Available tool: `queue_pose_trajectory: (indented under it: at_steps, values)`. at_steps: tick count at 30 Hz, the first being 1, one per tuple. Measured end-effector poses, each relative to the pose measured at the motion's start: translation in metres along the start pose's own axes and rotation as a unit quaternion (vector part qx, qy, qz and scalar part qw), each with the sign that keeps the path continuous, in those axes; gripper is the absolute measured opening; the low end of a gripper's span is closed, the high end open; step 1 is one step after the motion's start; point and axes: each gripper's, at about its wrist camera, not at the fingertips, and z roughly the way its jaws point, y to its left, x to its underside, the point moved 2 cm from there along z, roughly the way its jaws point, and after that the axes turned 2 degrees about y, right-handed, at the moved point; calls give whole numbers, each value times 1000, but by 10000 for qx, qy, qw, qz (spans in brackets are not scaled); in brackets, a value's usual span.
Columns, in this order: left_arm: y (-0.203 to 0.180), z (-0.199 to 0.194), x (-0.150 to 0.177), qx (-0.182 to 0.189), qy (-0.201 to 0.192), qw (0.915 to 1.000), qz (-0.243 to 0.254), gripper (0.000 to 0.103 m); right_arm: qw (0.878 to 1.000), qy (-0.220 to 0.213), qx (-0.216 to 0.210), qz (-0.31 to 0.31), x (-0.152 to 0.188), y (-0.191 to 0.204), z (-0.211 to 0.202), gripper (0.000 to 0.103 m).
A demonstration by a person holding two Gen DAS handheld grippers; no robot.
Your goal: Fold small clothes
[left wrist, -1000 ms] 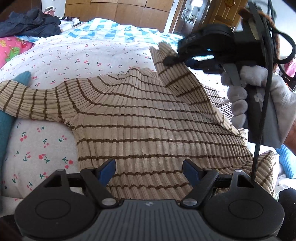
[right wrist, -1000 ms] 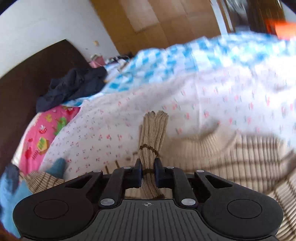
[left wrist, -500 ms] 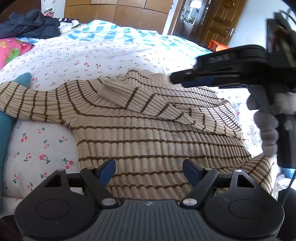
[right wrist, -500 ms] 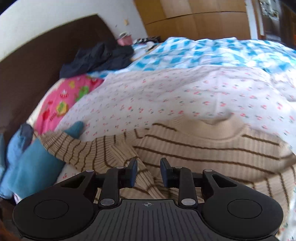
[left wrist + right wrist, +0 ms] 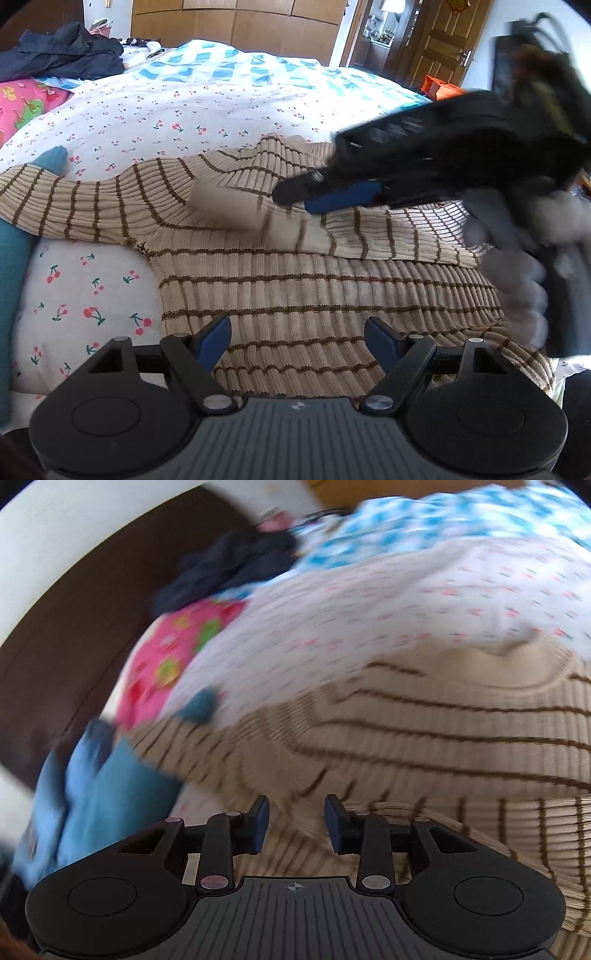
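A beige sweater with brown stripes [image 5: 303,291] lies spread on the cherry-print bedsheet [image 5: 155,110]. One sleeve [image 5: 369,240] is folded across its chest, and the cuff end is blurred. The other sleeve [image 5: 74,199] stretches out to the left. My left gripper [image 5: 299,341] hovers open over the sweater's lower body with nothing between its fingers. My right gripper [image 5: 295,194], held by a gloved hand [image 5: 517,280], points down over the folded sleeve. In the right wrist view its jaws [image 5: 297,823] are opening, with only the sweater [image 5: 443,738] beneath the gap between them.
A dark jacket [image 5: 62,51] and a pink pillow [image 5: 22,107] lie at the far left of the bed. Teal and blue cloths [image 5: 110,786] sit beside the outstretched sleeve. A blue-checked quilt [image 5: 229,70] covers the far side. The brown headboard [image 5: 74,627] stands behind.
My right gripper let go of the sleeve, which now lies folded across the sweater's chest. The gripper's jaws widened and it tipped down over the sweater. The left gripper has kept still.
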Motion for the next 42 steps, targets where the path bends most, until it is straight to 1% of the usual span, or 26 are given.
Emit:
queue_pose_trajectory:
  at_steps: [1,2,3,5,7,10,13,16,19,21,23,24,26,27,29,32,35,37,39,40,42]
  values:
    - [0,0,0,25,2,10000,4,83,9999,69,-148,-14,3,1,-6,34]
    - [0,0,0,40,5,10000,16,83,9997,96,-208,1,4,0,-13,33]
    - [-1,0,0,43,4,10000,33,83,10000,36,-81,-10,4,-2,-20,33]
    - [-2,0,1,36,1,10000,57,83,9990,-155,416,-80,3,-8,-31,33]
    - [-2,0,1,17,-7,10000,53,83,9941,-313,1031,-159,1,-19,-38,34]
    - [-1,0,1,-30,-19,10000,12,83,9846,-310,1670,-402,-2,-36,-41,34]
    - [0,1,0,-85,-22,10000,-9,83,9752,-117,2079,-752,-2,-53,-39,34]
    - [0,5,0,-142,15,9999,16,83,9675,107,2330,-973,2,-68,-37,35]
    - [-1,5,-2,-245,-40,9997,87,83,9650,212,2403,-1026,7,-82,-39,35]
    - [2,2,-5,-221,-123,9997,53,83,9658,257,2322,-1126,9,-86,-43,35]
    - [8,-1,-13,-119,-229,9997,-43,83,9606,343,2386,-1386,11,-85,-44,36]
    - [10,-3,-17,-121,-342,9993,-8,83,9571,355,2435,-1531,12,-85,-46,36]
    - [14,-3,-29,-323,-554,9978,163,83,9533,332,2484,-1687,13,-86,-51,36]
    - [16,-2,-35,-475,-619,9966,251,83,9514,301,2534,-1722,13,-87,-53,37]
    - [20,3,-47,-664,-722,9944,388,83,9479,294,2627,-1776,12,-93,-55,39]
    - [27,18,-59,-801,-641,9937,459,83,9443,421,2695,-1842,9,-102,-50,39]
    - [34,36,-65,-811,-392,9947,501,82,9437,472,2647,-1926,7,-106,-48,39]
    - [39,47,-65,-793,-229,9954,489,79,9435,491,2614,-1975,7,-107,-48,39]
    - [41,53,-68,-755,-85,9962,431,65,9451,465,2572,-1963,9,-109,-49,39]
    - [42,55,-70,-650,-37,9972,376,63,9459,449,2554,-1948,9,-110,-49,39]
    - [42,58,-75,-503,0,9983,287,62,9477,432,2533,-1892,11,-112,-48,39]
